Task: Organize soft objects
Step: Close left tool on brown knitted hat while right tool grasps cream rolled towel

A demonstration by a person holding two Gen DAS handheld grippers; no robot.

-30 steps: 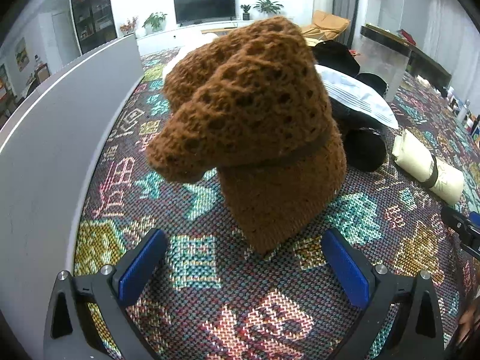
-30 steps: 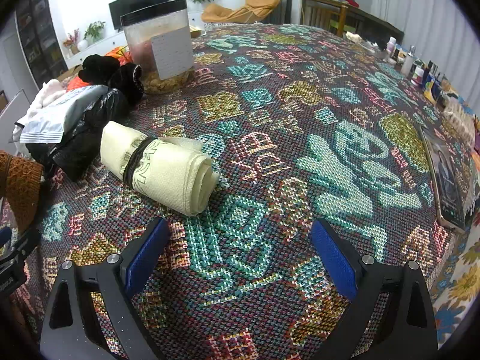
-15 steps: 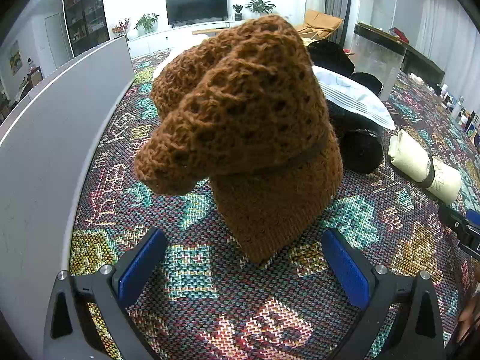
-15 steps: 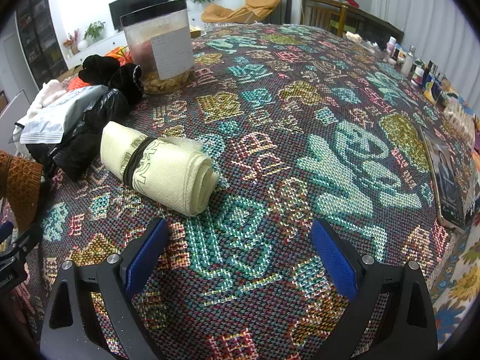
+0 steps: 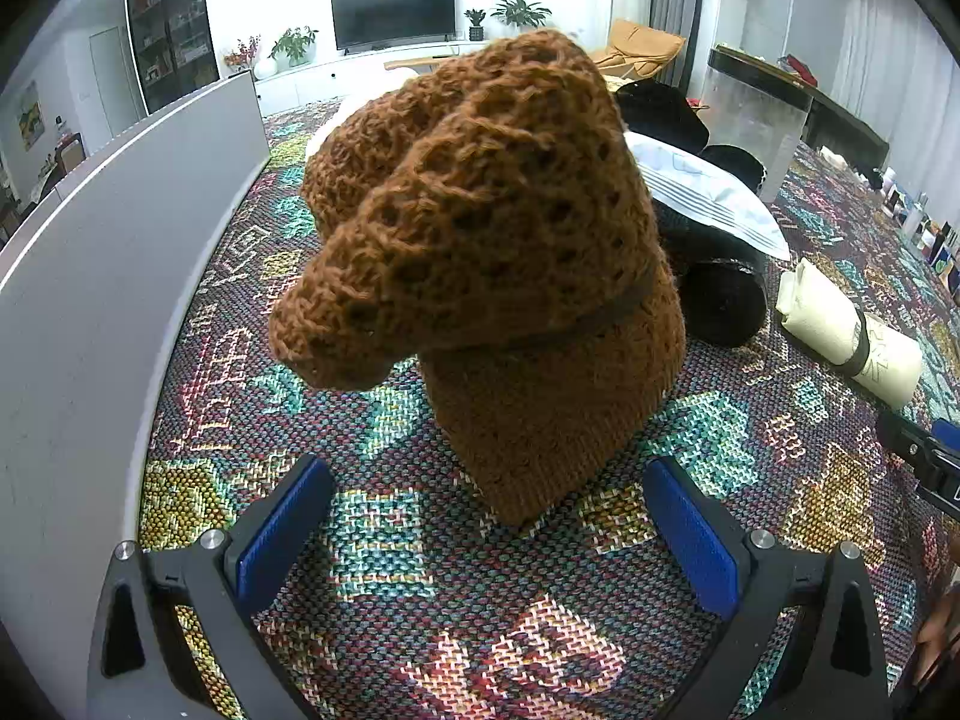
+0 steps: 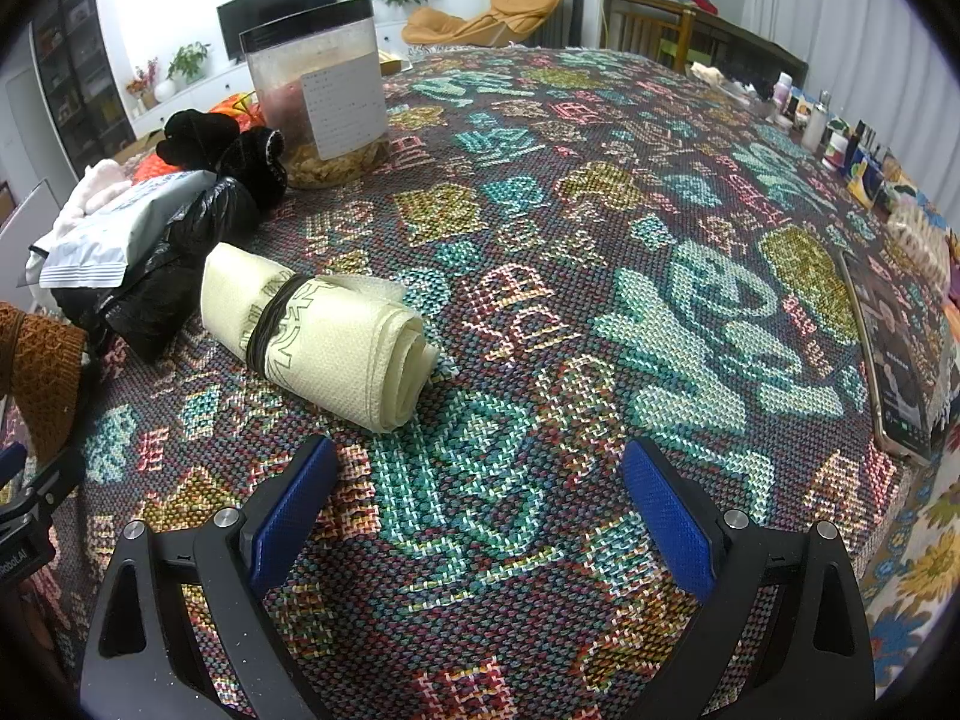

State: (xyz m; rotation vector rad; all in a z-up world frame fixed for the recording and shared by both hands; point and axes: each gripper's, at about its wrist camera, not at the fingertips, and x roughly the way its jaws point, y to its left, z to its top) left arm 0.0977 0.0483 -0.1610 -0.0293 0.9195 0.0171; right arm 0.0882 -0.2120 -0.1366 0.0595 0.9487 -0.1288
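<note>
The left tongs [image 5: 486, 528] stand wide apart and empty above the multicoloured woven cloth covering the desk [image 5: 384, 564]. Just beyond their blue pads [image 5: 276, 528] sits a rust-brown crocheted bundle bound with a dark band [image 5: 498, 276], beside a grey panel [image 5: 90, 300]. The right tongs [image 6: 474, 504] are likewise wide and empty. Near their left finger lies a cream rolled cloth with a dark elastic band [image 6: 324, 336], touching a black plastic bag [image 6: 168, 276]; a clear container with a black lid [image 6: 321, 102] stands behind.
</note>
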